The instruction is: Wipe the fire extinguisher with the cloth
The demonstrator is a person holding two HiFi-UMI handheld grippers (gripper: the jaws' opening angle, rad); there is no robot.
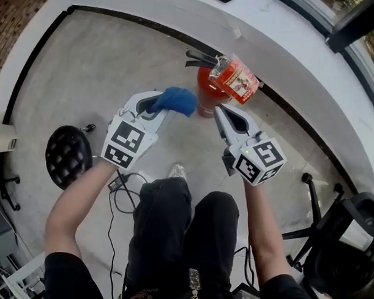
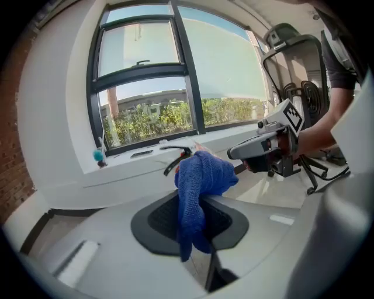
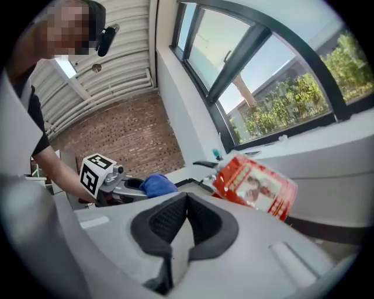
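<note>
The head view is looking steeply down on the extinguisher point(image 1: 203, 93) from overhead. Each gripper view is looking low and close along its own jaws toward the window point(image 2: 146, 99), and all three are sharing the extinguisher.

— What is the cloth point(image 2: 198, 181) like?
— Blue and woolly, with a matt looped weave. The left gripper point(image 1: 156, 107) and right gripper point(image 1: 221, 111) have shells of smooth grey matt plastic. Their pads point(image 3: 166, 219) are black, finely dimpled and rubbery-looking.
— And the fire extinguisher point(image 1: 204, 93)?
— Red and glossy, painted metal by its look. Its tag point(image 1: 235, 78) sits in shiny, crinkled clear plastic. The floor point(image 1: 98, 69) is pale and smooth, with a dull sheen.
</note>
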